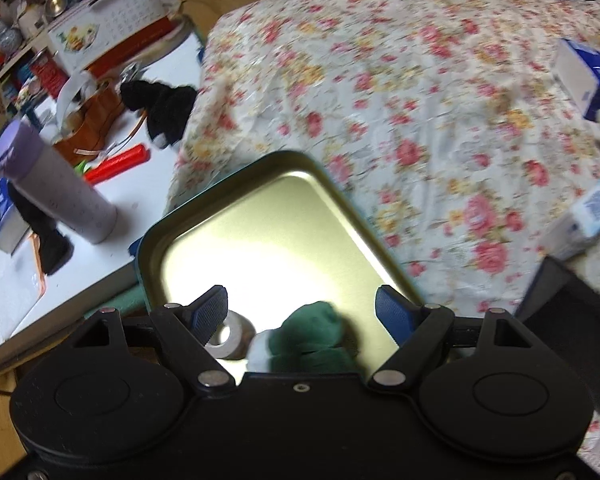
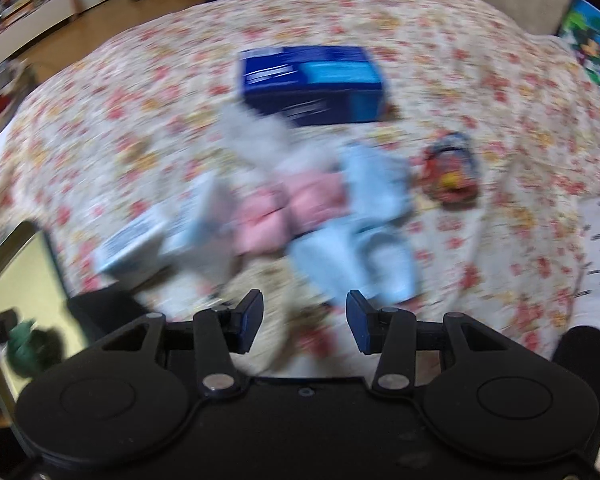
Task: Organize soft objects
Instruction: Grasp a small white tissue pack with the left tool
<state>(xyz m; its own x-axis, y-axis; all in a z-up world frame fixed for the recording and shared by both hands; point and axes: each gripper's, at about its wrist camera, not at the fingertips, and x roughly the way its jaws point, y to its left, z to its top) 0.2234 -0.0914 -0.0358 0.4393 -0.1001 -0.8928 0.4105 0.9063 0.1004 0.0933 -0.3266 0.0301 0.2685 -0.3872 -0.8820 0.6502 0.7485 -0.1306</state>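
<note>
I am looking across a bed covered by a flowered bedspread (image 2: 480, 92), with a cluttered white table (image 1: 156, 196) just beside it on the left. A shallow metal tray (image 1: 236, 216) is sitting at the near edge of the bed. Inside it, at the near end, a rolled green sock (image 1: 312, 332) is lying next to a small grey ring-shaped object (image 1: 228, 334).

My left hand-held gripper (image 1: 300, 312) is hovering above the tray with its jaws spread wide and nothing between them; the green sock is lying below and between the fingers, apart from both.

The right wrist view is badly blurred. My right hand-held gripper (image 2: 305, 320) is also released and empty, pointing at a loose pile on the bedspread: a pink soft bundle (image 2: 296, 204), pale blue cloth (image 2: 364, 240) touching it, and a white packet (image 2: 140, 244) beside them. A dark blue box (image 2: 312, 84) is resting beyond the pile, and a small red and blue item (image 2: 452, 168) is lying to its right; I cannot tell what that is.

I am judging that one soft item is already in the tray and the pile is not yet sorted. The next move is calling for the right gripper to close on one soft piece only, probably the pink bundle, lifting it free of the blue cloth.
</note>
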